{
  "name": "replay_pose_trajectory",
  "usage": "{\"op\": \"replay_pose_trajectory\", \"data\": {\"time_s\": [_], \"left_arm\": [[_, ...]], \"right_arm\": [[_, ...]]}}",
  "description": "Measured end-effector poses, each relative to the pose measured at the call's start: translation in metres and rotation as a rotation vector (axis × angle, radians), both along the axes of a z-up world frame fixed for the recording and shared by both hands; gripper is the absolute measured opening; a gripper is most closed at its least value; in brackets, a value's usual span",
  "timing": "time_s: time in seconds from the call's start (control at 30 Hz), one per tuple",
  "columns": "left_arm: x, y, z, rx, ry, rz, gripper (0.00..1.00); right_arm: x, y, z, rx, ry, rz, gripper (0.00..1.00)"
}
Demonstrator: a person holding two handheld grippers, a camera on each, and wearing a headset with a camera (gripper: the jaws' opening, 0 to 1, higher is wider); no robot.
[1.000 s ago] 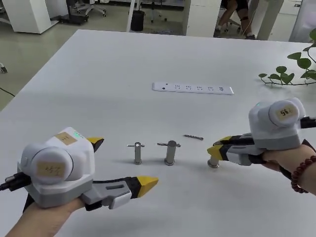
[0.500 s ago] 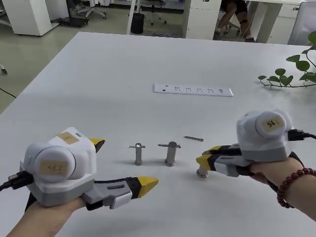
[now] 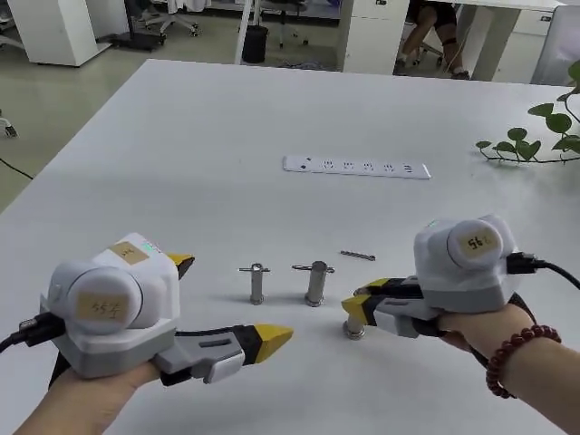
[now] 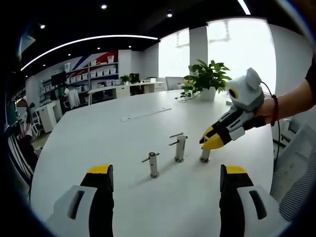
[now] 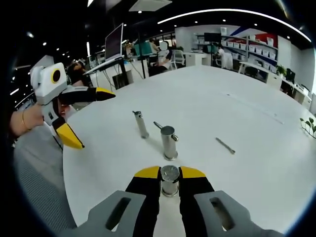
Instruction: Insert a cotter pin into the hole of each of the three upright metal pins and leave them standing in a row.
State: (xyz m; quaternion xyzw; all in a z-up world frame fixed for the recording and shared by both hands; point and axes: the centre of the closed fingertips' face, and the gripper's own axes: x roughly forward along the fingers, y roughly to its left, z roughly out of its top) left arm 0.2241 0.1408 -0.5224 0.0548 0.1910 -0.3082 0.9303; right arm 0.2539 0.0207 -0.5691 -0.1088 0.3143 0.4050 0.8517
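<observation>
Two upright metal pins stand side by side mid-table, each with a cotter pin through its top. They appear again in the left gripper view and the right gripper view. My right gripper is shut on a third upright pin, just right of the row and nearer me. A loose cotter pin lies flat behind it. My left gripper stands open at the front left, holding nothing.
A white power strip lies further back on the white table. A trailing plant reaches in at the right edge. Office chairs and furniture stand beyond the table's far edge.
My right gripper has carried the third pin left and toward me, closer to the two standing pins. The left gripper has stayed nearly still.
</observation>
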Motion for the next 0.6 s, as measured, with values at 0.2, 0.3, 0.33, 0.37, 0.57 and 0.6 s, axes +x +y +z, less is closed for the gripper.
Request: {"op": "replay_pose_trajectory", "data": {"time_s": [0.2,0.3,0.33,0.37,0.57,0.6], "left_arm": [[-0.0007,-0.0009,-0.0009,0.004,0.004,-0.004,0.88],[-0.0006,-0.0012,-0.0009,0.003,0.004,-0.005,0.88],[-0.0007,-0.0013,-0.0013,0.004,0.006,-0.005,0.88],[-0.0008,-0.0015,-0.0016,0.006,0.006,-0.007,0.88],[-0.0023,-0.0035,-0.0036,0.015,0.013,-0.016,0.88],[-0.0022,-0.0033,-0.0037,0.015,0.012,-0.015,0.88]], "right_arm": [[0.0,0.002,0.0009,0.003,-0.008,-0.003,0.08],[-0.0015,0.0025,0.0007,-0.007,-0.019,0.011,0.09],[-0.0026,0.0029,0.0006,-0.01,-0.018,0.018,0.09],[-0.0033,0.0034,0.0003,-0.01,-0.013,0.021,0.09],[-0.0044,0.0052,0.0008,-0.01,-0.009,0.024,0.1],[-0.0044,0.0054,0.0009,-0.003,-0.006,0.02,0.1]]}}
